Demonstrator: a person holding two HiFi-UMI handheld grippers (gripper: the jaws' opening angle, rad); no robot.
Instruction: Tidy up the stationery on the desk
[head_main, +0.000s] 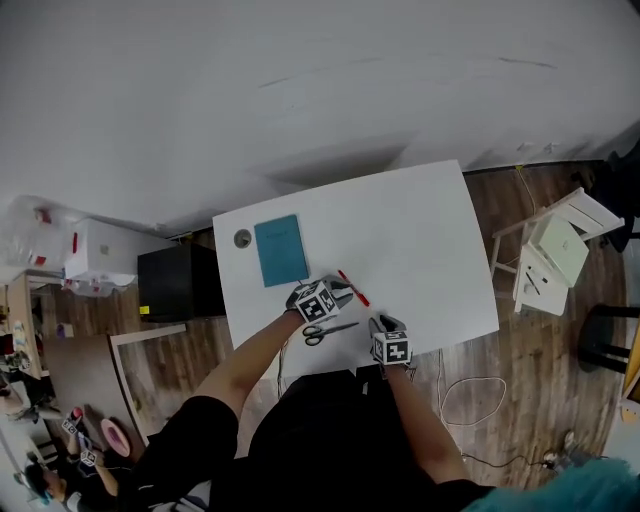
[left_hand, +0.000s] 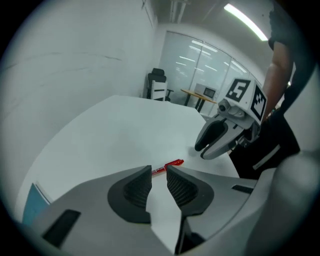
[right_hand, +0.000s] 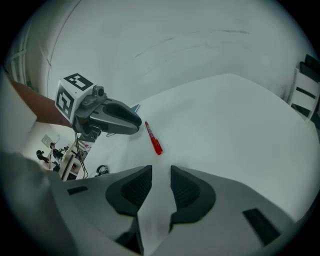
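A red pen (head_main: 353, 288) lies on the white desk (head_main: 420, 230), near its front edge. My left gripper (head_main: 343, 292) hovers right beside the pen; its jaws stand open with nothing between them, and the pen (left_hand: 170, 165) lies just past the tips (left_hand: 159, 170). My right gripper (head_main: 378, 322) is a little to the right and nearer, also open and empty (right_hand: 161, 170), facing the pen (right_hand: 153, 138) and the left gripper (right_hand: 112, 117). Black-handled scissors (head_main: 328, 332) lie between the two hands. A blue notebook (head_main: 281, 250) lies flat to the left.
A small round grey thing (head_main: 243, 238) sits at the desk's left corner. A black cabinet (head_main: 178, 282) stands left of the desk, a white chair (head_main: 555, 250) to its right. A cable loops on the wooden floor (head_main: 470, 400).
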